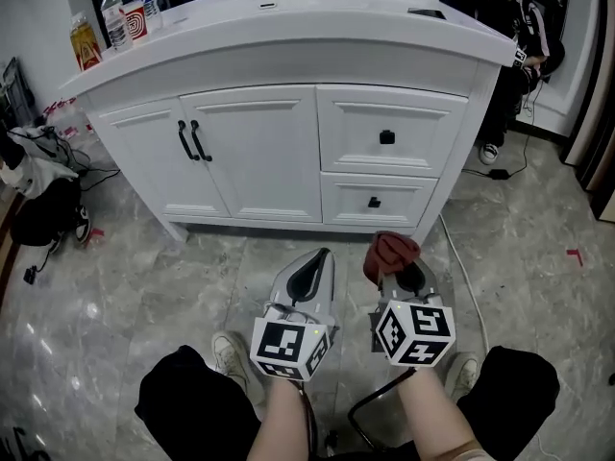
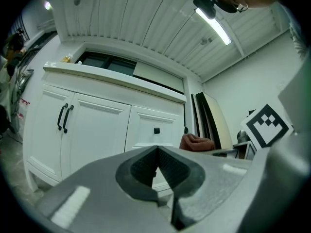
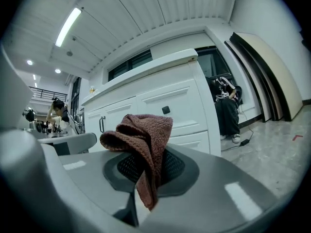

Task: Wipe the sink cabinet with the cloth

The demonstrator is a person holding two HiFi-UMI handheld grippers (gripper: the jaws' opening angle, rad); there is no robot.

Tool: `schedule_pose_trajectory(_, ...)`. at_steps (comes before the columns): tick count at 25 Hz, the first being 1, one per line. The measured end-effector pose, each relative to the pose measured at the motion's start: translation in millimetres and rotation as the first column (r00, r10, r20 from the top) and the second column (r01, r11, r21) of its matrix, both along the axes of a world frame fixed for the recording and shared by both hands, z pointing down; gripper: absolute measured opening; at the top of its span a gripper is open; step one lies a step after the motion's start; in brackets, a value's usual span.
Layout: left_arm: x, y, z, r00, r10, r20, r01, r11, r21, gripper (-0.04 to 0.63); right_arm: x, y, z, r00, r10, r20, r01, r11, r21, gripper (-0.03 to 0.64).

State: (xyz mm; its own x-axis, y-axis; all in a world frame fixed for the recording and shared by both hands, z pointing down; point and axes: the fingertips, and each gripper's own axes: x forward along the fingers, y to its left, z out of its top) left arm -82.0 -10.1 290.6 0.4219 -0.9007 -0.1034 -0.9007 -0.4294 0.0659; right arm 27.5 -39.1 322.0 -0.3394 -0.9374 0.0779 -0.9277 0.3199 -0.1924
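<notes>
Before the sink cabinet (image 1: 259,152), right gripper (image 3: 146,171) pinches the cloth (image 3: 142,132) — left gripper (image 2: 156,165) fingers (image 2: 140,170) together.

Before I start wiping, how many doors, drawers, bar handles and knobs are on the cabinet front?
Doors: 2
Drawers: 2
Bar handles: 2
Knobs: 2
Total: 8

1. No text, brand or number is legible in any view.
2. Bottles (image 1: 115,22) and yellow carton (image 1: 85,43) on sink cabinet (image 1: 259,152): label print too small to read.
3. Left marker cube (image 1: 288,349), right marker cube (image 1: 415,332): black-and-white square patterns only, no characters.
</notes>
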Motion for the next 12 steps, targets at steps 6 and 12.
schedule_pose_trajectory(6,-2.7,-59.7,3.8,1.0,0.003,0.019,-0.003,1.0,-0.009,0.0,-18.0,-69.1,-21.1,0.996,-0.082,-0.035,0.084,0.995,0.045,0.08)
schedule_pose_trajectory(12,-30.6,-108.6,-21.2,0.998,-0.052,0.042,0.05,0.998,0.035,0.0,-41.2,-128.4,-62.0,0.989,-0.141,-0.053,0.147,0.982,0.117,0.08)
